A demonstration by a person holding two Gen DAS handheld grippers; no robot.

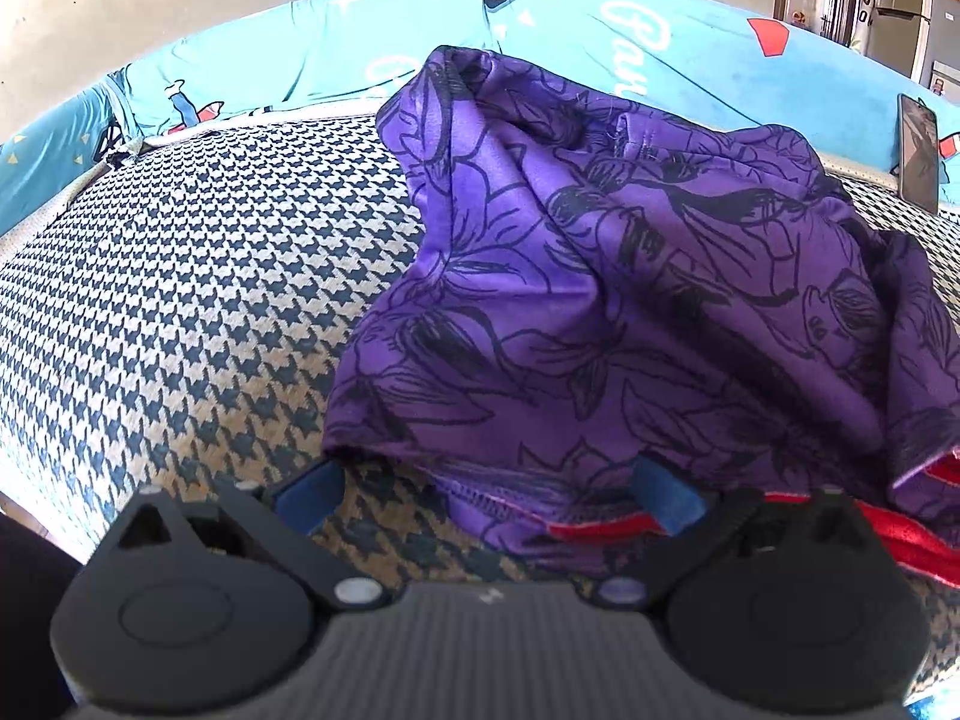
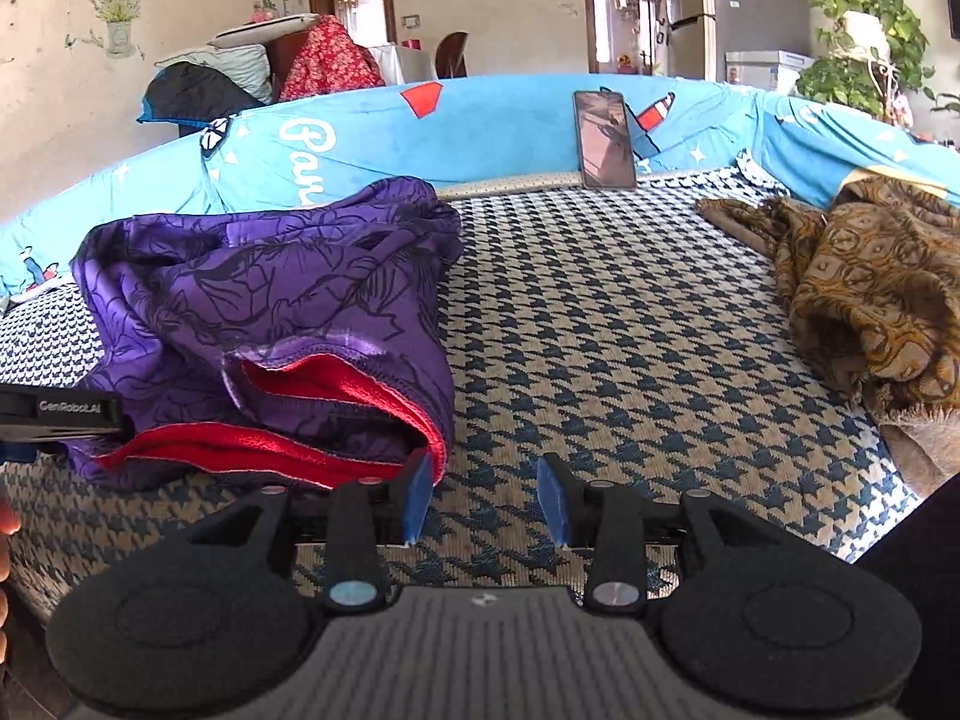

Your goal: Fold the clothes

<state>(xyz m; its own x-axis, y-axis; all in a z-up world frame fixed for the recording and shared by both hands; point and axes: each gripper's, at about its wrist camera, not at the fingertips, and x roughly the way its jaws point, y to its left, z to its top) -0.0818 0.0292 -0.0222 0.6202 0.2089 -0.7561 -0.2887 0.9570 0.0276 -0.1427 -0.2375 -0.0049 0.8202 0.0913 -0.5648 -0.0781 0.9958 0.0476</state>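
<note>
A purple garment [image 1: 630, 300] with a black flower print and red lining lies crumpled on the houndstooth cushion [image 1: 198, 300]. My left gripper [image 1: 486, 495] is open, its blue fingers spread wide at the garment's near hem, which drapes over the fingertips. In the right wrist view the same purple garment [image 2: 270, 312] sits at the left, its red lining [image 2: 336, 396] showing. My right gripper [image 2: 486, 498] is open, with bare cushion between the fingers and its left finger beside the garment's corner. The left gripper's body [image 2: 60, 414] shows at the far left.
A brown patterned cloth [image 2: 870, 300] is heaped at the cushion's right. A phone [image 2: 603, 141] leans upright against the blue backrest cover [image 2: 480, 126]. Houndstooth cushion [image 2: 600, 330] stretches between the two garments. A hand's edge shows at the far left.
</note>
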